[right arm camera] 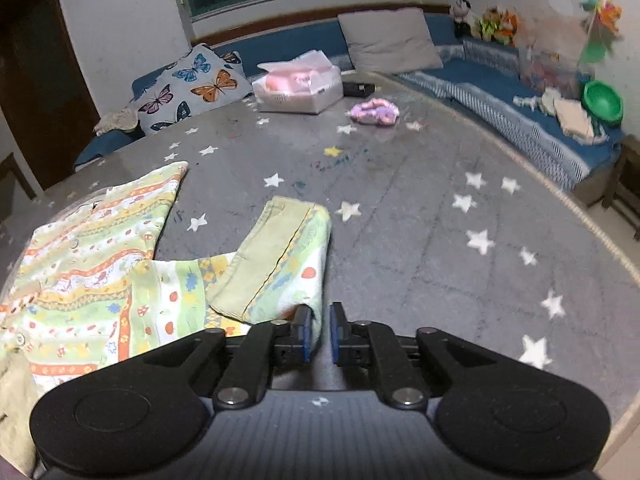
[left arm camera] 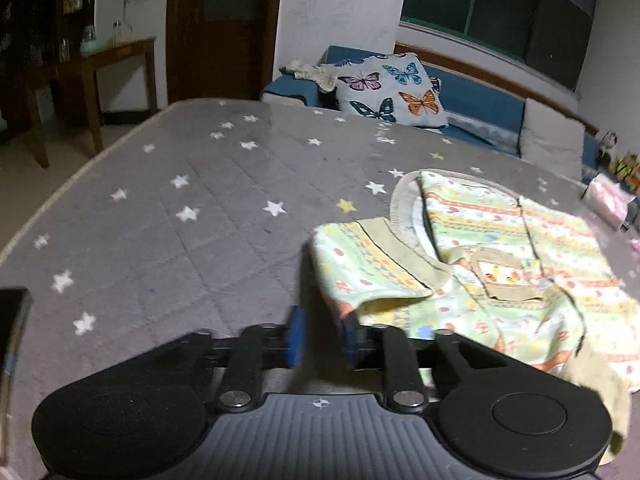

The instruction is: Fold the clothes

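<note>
1 patterned shirt (right arm camera: 92, 248); left gripper (left arm camera: 320, 336) released, right gripper (right arm camera: 320, 330) released around sleeve (right arm camera: 288, 248).

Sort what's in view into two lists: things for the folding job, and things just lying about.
For the job: patterned shirt, left tongs, right tongs.

Lying about: butterfly pillow, white box of pink things, purple cloth, grey cushion, green bowl.

Patterned shirt (left arm camera: 500, 248) on the starred grey mat (left arm camera: 180, 220)

Pale green and orange print, beige collar up, 1 sleeve (right arm camera: 280, 256) folded over; looks partly folded.
</note>
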The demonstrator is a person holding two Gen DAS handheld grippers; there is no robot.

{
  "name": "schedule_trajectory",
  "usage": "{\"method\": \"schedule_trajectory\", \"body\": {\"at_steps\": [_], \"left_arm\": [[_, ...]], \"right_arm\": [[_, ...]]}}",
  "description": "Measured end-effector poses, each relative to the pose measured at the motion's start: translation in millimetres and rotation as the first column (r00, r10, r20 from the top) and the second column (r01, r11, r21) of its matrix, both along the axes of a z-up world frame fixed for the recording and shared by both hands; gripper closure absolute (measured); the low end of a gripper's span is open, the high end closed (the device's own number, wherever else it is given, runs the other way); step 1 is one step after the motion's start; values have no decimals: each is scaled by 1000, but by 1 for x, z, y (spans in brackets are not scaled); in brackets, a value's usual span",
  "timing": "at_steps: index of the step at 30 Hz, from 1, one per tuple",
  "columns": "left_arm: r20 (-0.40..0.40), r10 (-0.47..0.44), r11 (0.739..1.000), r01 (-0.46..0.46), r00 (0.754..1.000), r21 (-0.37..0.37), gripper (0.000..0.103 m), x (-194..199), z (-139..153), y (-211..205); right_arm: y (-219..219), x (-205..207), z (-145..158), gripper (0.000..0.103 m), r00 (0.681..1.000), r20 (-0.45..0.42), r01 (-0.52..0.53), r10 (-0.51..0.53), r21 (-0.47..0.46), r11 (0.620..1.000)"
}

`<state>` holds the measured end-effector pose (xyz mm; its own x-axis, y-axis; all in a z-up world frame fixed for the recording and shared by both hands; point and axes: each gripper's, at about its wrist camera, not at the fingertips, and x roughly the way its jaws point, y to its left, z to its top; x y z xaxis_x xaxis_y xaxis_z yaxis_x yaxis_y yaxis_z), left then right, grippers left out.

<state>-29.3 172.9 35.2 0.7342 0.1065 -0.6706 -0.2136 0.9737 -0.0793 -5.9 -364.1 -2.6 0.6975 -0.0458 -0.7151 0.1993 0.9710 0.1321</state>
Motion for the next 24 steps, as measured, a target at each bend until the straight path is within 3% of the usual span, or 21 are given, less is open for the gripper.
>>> {"method": "schedule_trajectory", "body": {"at_steps": [3, 6, 11, 14, 18, 24], "left_arm": [[24, -5, 998, 4, 1000, 61, 53, -2, 6, -6], [48, -29, 996, 25, 998, 81, 46, 1, 12, -12], [57, -60, 992, 53, 997, 111, 33, 6, 13, -21], [58, -77, 989, 69, 995, 128, 28, 8, 13, -26], [55, -104, 985, 95, 993, 145, 26, 13, 11, -35], [39, -169, 972, 160, 985, 174, 23, 24, 2, -53]], "right_arm": [[8, -1, 11, 75, 1000, 20, -22, 23, -64, 998], [17, 3, 12, 47, 997, 21, -66, 68, -97, 993], [36, 21, -8, 32, 989, -53, -142, 135, -172, 975], [41, 26, -15, 21, 987, -54, -159, 150, -218, 963], [35, 31, -17, 17, 990, -37, -141, 136, -272, 952], [-11, 30, -4, 17, 997, 41, 73, -63, -325, 943]]}}
